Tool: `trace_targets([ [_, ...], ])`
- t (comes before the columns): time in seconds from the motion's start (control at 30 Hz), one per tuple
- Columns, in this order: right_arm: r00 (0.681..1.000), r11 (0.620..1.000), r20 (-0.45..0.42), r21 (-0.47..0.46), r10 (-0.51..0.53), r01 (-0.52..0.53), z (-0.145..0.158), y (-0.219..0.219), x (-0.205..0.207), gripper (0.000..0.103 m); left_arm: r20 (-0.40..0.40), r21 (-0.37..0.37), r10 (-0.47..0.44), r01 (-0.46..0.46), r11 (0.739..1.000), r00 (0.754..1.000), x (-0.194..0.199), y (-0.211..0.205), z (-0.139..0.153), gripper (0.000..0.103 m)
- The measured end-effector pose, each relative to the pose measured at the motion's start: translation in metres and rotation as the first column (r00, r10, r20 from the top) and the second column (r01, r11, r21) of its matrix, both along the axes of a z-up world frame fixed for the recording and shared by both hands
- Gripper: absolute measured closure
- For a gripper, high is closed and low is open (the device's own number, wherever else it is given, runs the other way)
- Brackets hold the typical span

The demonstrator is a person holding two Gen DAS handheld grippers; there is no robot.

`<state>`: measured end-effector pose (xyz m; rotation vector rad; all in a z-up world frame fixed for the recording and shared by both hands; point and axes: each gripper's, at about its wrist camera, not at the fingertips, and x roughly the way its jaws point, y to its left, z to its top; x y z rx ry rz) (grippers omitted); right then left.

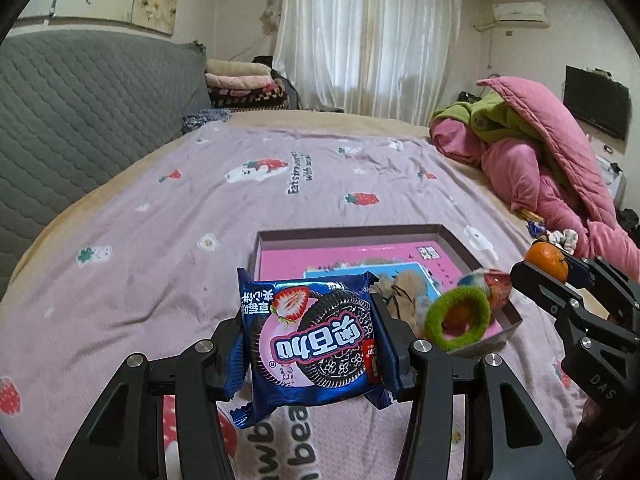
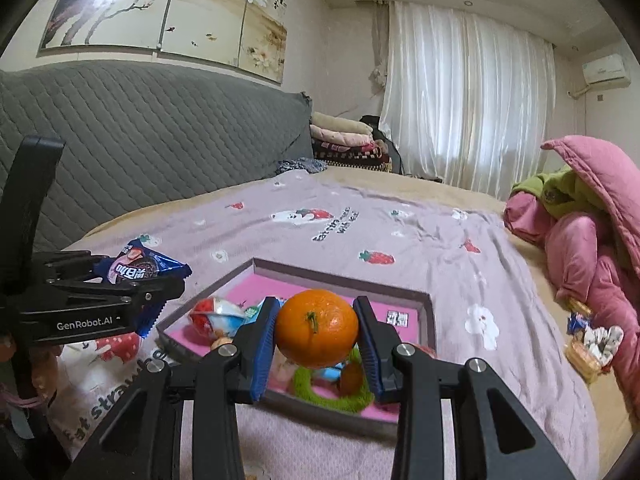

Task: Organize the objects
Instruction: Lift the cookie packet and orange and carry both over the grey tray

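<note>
My left gripper (image 1: 310, 320) is shut on a blue cookie packet (image 1: 316, 336) and holds it above the bed, just left of a shallow pink box (image 1: 352, 236). It also shows in the right wrist view (image 2: 136, 270). My right gripper (image 2: 316, 320) is shut on an orange (image 2: 317, 328) and holds it over the near part of the box (image 2: 424, 300). The orange also shows in the left wrist view (image 1: 547, 262). In the box lie a green fuzzy ring (image 1: 458, 316), a red and blue wrapped snack (image 2: 214, 316) and other small items.
The bed has a lilac strawberry-print sheet (image 1: 200, 208). A pink and green quilt pile (image 1: 532, 148) lies at the right. Small snacks and a hair tie (image 2: 592, 340) lie beside it. A grey padded headboard (image 2: 140, 144) runs along the left.
</note>
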<state>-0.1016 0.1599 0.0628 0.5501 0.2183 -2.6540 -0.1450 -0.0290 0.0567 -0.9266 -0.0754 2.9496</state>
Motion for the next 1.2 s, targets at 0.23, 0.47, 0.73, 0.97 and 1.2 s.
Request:
trace_targets([
  [0.23,1.000,1.000,-0.012,-0.024,0.006,-0.006,0.013,-0.008,-0.021,0.065,-0.014,-0.012,0.004,-0.004,1.000,1.000,-0.015,-0.008,0.007,0.049],
  [0.47,1.000,1.000,-0.009,-0.012,0.013,-0.013,0.010,-0.017,-0.033,0.065,-0.014,-0.004,0.016,-0.016,1.000,1.000,-0.026,-0.018,0.003,0.049],
  [0.73,1.000,1.000,0.022,-0.012,0.021,-0.021,-0.005,-0.016,-0.039,0.065,0.012,0.000,0.022,-0.022,1.000,1.000,-0.034,-0.025,-0.008,0.049],
  [0.97,0.999,1.000,0.043,-0.012,0.017,-0.017,-0.013,-0.012,-0.044,0.065,0.044,0.008,0.029,-0.029,1.000,0.999,-0.037,-0.033,-0.020,0.049],
  [1.2,0.997,1.000,0.072,0.000,0.026,-0.026,-0.023,-0.016,-0.046,0.065,0.087,0.002,0.023,-0.024,1.000,0.996,-0.037,-0.034,-0.036,0.049],
])
